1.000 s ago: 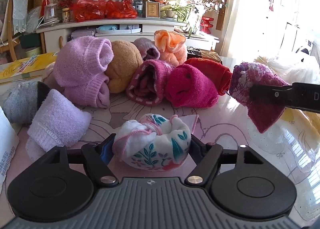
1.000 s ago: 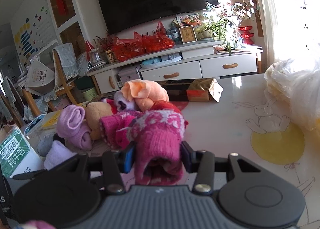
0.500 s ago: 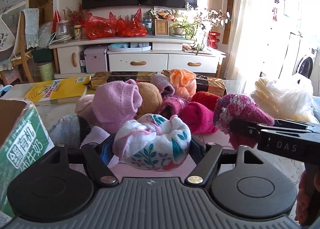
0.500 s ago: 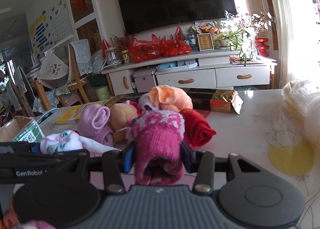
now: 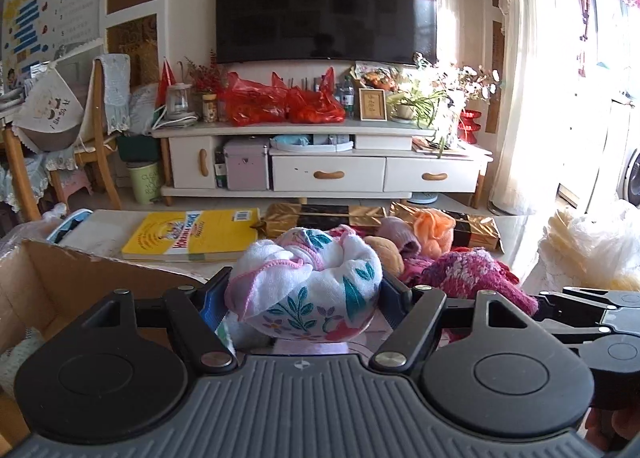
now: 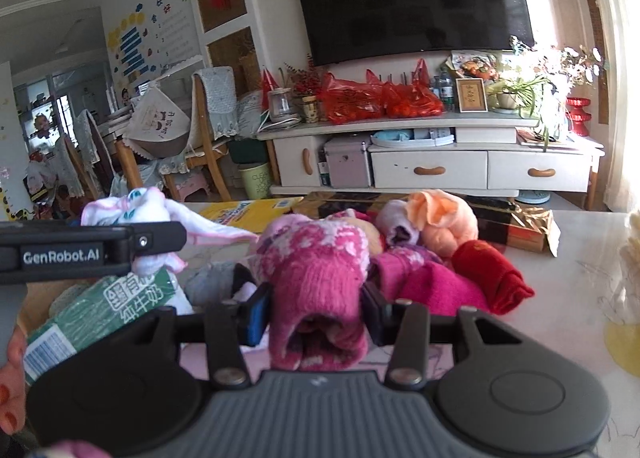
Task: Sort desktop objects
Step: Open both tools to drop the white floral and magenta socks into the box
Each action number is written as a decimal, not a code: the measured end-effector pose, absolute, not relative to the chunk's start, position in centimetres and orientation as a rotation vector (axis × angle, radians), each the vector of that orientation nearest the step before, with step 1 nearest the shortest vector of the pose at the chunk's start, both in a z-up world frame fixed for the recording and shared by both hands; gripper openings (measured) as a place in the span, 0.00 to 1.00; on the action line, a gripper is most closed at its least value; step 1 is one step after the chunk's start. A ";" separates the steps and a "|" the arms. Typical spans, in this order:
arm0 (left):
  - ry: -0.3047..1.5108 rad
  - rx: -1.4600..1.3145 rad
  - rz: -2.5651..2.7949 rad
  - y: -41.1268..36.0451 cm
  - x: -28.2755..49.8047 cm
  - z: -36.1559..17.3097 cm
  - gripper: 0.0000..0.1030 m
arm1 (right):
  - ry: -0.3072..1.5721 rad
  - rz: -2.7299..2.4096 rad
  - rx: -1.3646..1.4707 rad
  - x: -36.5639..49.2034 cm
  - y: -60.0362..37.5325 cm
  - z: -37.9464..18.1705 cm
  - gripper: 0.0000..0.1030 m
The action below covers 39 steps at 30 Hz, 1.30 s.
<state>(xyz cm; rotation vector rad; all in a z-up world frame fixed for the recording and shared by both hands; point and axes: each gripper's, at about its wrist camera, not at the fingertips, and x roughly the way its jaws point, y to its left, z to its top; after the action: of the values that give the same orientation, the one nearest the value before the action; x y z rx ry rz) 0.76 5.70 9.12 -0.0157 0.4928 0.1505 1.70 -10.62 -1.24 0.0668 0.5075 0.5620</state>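
Observation:
My left gripper [image 5: 302,298] is shut on a white floral sock roll [image 5: 308,290] and holds it in the air beside an open cardboard box [image 5: 60,282]. It also shows in the right wrist view [image 6: 132,234], above the green-printed box [image 6: 108,306]. My right gripper [image 6: 314,308] is shut on a magenta knitted sock roll [image 6: 316,282], also seen in the left wrist view [image 5: 476,278]. Behind lies a pile of rolled socks: orange [image 6: 440,217], red [image 6: 492,274], pink [image 6: 436,286], lilac [image 6: 394,223].
A yellow book [image 5: 192,234] and gold-wrapped boxes [image 5: 324,215] lie at the table's far edge. A white plastic bag [image 5: 592,250] sits at the right. A TV cabinet [image 5: 328,169] and chairs stand beyond the table.
Both grippers have risen from the table with their sock rolls and shifted left. The cardboard box has come into view under the left gripper.

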 end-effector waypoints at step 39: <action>0.422 -0.298 0.618 25.0 -4.1 9.3 0.97 | 0.459 0.892 -0.200 -1.5 7.8 0.5 0.50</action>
<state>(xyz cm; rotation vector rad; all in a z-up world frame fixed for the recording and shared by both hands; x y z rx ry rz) -4.10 24.99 9.27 -0.2981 0.4221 0.6182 -1.48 7.84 0.53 -0.1998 0.4594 0.8925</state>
